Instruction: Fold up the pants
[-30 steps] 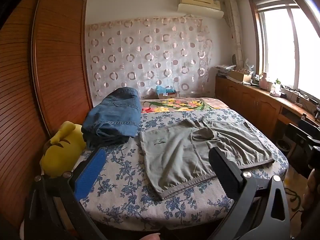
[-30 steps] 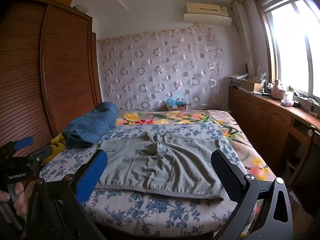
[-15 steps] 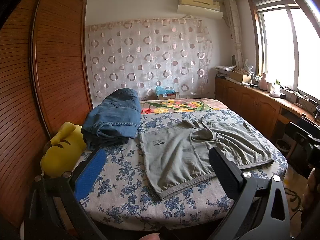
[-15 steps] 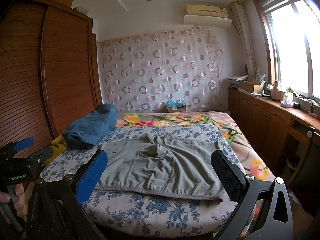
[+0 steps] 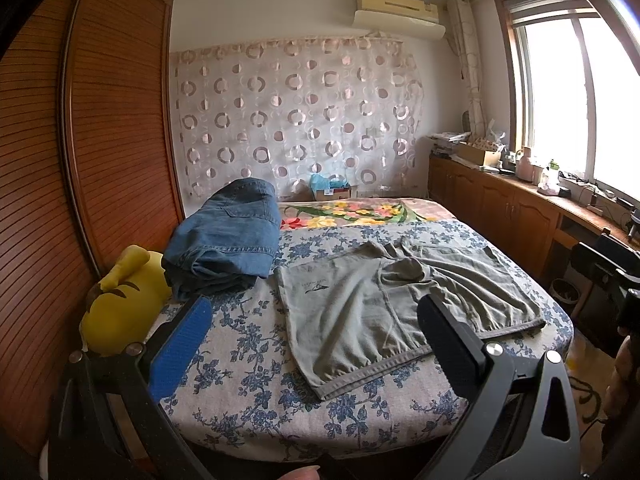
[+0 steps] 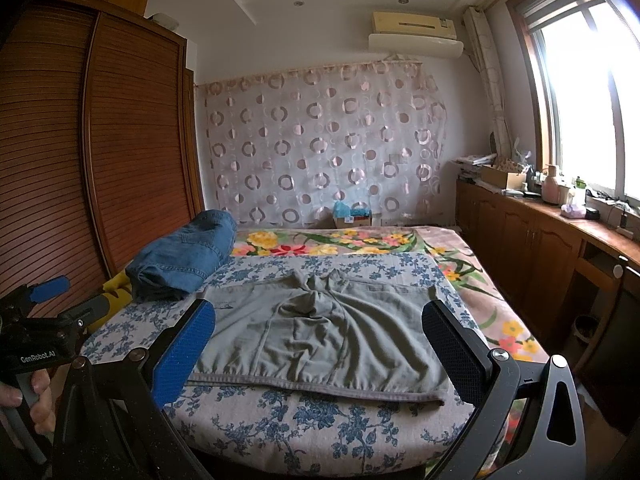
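Left hand-held gripper (image 5: 316, 336) spread wide, gripping nothing, short of bed (image 5: 256, 412) foot; right hand-held gripper (image 6: 320, 338) likewise wide apart, nothing between fingers; grey-green pants (image 6: 320, 332) lie flat on floral blanket, waistband at near edge; folded jeans (image 5: 228, 236) beside, far left; yellow plush (image 5: 124, 304) against wardrobe (image 5: 116, 120).

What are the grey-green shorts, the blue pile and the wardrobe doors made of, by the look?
Grey-green shorts: thin, soft matte woven or knit, probably cotton; they lie limp with fine creases and a gathered waistband. Blue pile: denim, judging by the faded indigo, contrast stitching and stiff, thick folds. Wardrobe doors: wood or wood veneer, reddish-brown with a slight sheen and fine horizontal slats; solid or laminate cannot be told.
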{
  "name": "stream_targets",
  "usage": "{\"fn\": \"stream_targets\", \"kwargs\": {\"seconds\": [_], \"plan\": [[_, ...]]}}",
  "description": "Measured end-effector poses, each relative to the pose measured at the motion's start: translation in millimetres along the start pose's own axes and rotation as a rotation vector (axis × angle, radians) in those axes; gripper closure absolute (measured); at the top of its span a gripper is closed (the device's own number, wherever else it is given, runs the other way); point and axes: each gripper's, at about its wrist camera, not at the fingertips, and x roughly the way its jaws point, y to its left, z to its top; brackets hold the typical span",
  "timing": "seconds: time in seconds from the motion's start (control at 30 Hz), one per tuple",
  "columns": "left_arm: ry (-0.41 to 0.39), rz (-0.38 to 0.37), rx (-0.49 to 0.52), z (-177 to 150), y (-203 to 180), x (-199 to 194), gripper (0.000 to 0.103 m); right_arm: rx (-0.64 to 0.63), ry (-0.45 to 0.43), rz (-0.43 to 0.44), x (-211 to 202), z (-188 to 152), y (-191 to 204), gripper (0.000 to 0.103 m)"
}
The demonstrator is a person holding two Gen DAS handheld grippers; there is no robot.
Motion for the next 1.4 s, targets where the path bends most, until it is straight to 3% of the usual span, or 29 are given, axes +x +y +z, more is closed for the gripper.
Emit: {"fn": "stream_targets", "kwargs": {"seconds": [0.2, 0.37, 1.4], "plan": [[-0.003, -0.002, 0.001, 1, -3, -2, 0.000, 0.002, 0.000, 0.001, 0, 0, 0, 0.000], [-0.012, -0.007, 0.002, 21, -9, -19, 0.000, 0.003, 0.001, 0.000, 1, 0, 1, 0.000], [-0.018, -0.008, -0.001, 21, -9, -20, 0.000, 0.008, -0.001, 0.005, 0, 0, 2, 0.000]]}}
